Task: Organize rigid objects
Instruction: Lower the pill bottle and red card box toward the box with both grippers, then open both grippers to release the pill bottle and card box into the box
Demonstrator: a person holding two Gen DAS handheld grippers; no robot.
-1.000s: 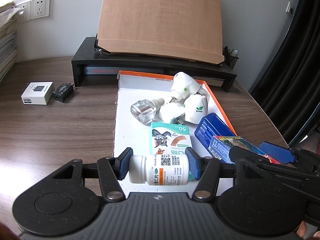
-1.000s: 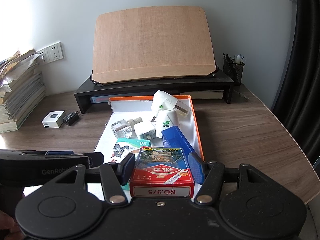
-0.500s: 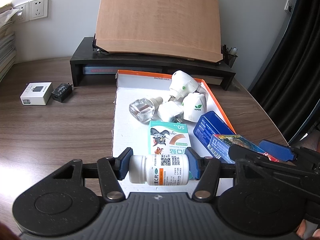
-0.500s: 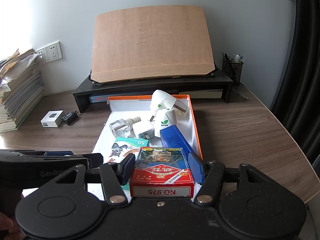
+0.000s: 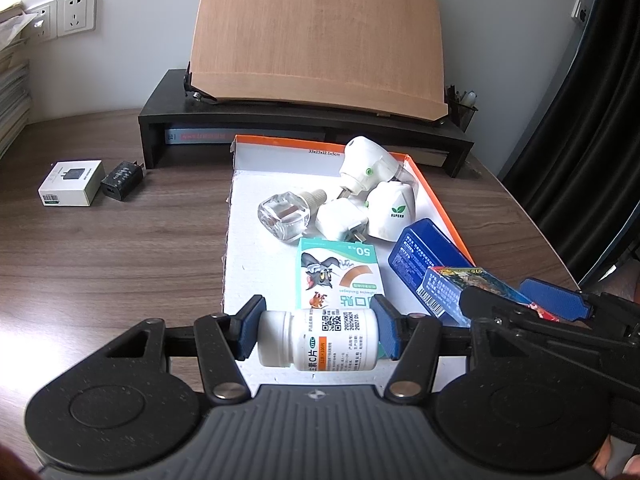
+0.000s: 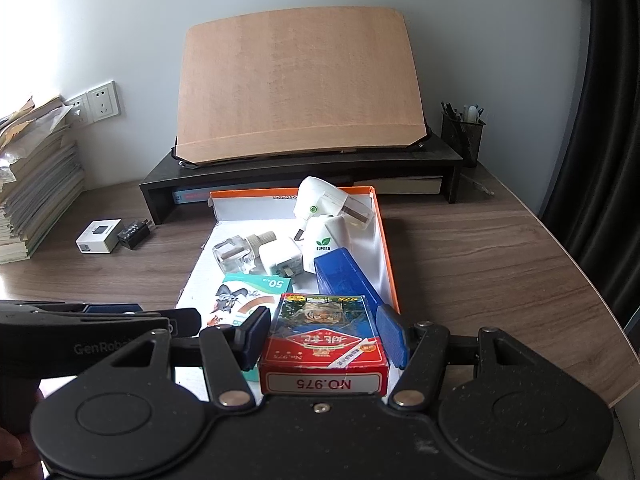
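Wood-grain desk (image 6: pixel 480 280) with an orange-rimmed box (image 5: pixel 436 196) near its far edge. Your left gripper (image 5: pixel 318 332) has its jaws clamped end-to-end on the white pill bottle (image 5: pixel 318 340); your right gripper (image 6: pixel 322 338) grips the red card pack (image 6: pixel 324 344). Both hang over the box's near end. Lower each level into bare floor, clear of the bandage box (image 5: pixel 340 276) and blue case (image 6: pixel 346 280), before releasing.

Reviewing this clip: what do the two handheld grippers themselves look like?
Both match: the left gripper and right gripper have speckled matte-black bodies with two round discs, black linkage arms on silver rivets, and blue fingertip pads. The left carries white "GenRobo..." lettering. No cables or sleeves show.
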